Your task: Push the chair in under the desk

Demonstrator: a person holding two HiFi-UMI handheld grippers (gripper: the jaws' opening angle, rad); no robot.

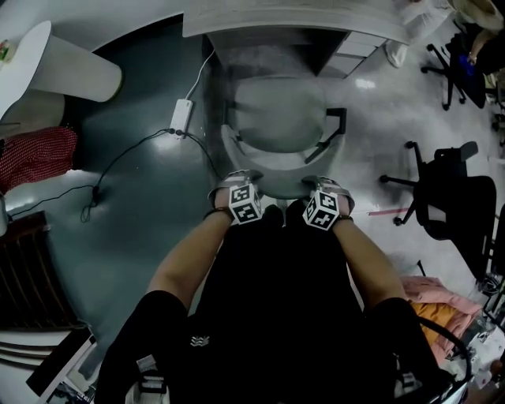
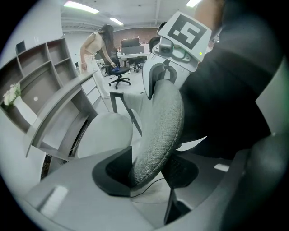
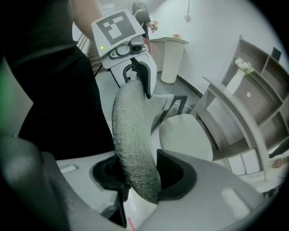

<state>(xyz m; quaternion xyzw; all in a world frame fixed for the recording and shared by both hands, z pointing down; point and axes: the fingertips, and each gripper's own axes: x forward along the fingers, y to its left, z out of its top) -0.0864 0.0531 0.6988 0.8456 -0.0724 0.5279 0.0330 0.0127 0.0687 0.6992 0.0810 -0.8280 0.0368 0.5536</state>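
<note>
A grey office chair stands in front of the pale desk (image 1: 292, 20), its seat (image 1: 276, 114) partly under the desk's edge. The curved fabric backrest (image 1: 264, 167) faces me. My left gripper (image 1: 234, 186) clamps the backrest's top rim at the left, and the grey fabric (image 2: 158, 131) fills the gap between its dark pads (image 2: 110, 173). At the rim's right end my right gripper (image 1: 325, 189) is shut on the same backrest (image 3: 133, 144), with its pads (image 3: 180, 173) against it. Each gripper view shows the other gripper along the rim. The chair's base is hidden.
A white power strip (image 1: 182, 115) with a black cable lies on the floor left of the chair. A drawer unit (image 1: 355, 51) sits under the desk's right side. Black office chairs (image 1: 450, 197) stand at the right. A white table (image 1: 71, 67) is at far left. A person (image 2: 97, 45) stands far back.
</note>
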